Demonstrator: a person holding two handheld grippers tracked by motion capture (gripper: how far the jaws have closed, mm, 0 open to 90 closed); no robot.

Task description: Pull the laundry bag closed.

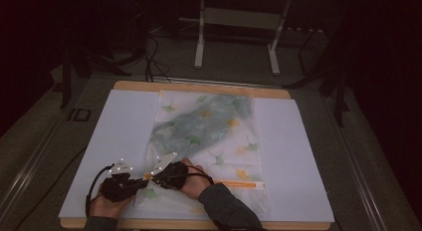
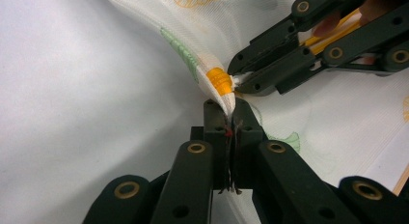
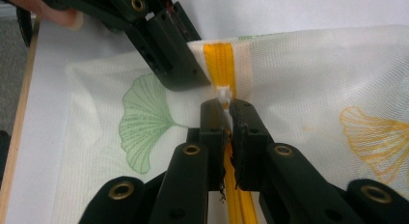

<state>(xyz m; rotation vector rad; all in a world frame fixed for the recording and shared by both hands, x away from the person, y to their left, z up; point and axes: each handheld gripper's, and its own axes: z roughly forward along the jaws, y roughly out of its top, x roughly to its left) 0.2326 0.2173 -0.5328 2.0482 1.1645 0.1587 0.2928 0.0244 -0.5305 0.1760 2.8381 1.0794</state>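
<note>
Here, a white mesh bag (image 1: pixel 209 141) printed with green and yellow ginkgo leaves lies flat on the white-covered counter (image 1: pixel 124 121), something blue-green showing faintly through its far half. Both claws meet at the bag's near-left corner. The left claw (image 2: pixel 230 119) is closed on a pinch of the mesh fabric just beside the end of the orange zipper (image 2: pixel 219 81) (the cloth rises into a small ridge there). The right claw (image 3: pixel 226 108) is clamped on the small white zipper pull (image 3: pixel 224 95), with the orange zipper tape running back between its jaws. In the high view the zipper (image 1: pixel 241 183) stretches rightward along the bag's near edge, and the two hands sit close together, nearly touching.
</note>
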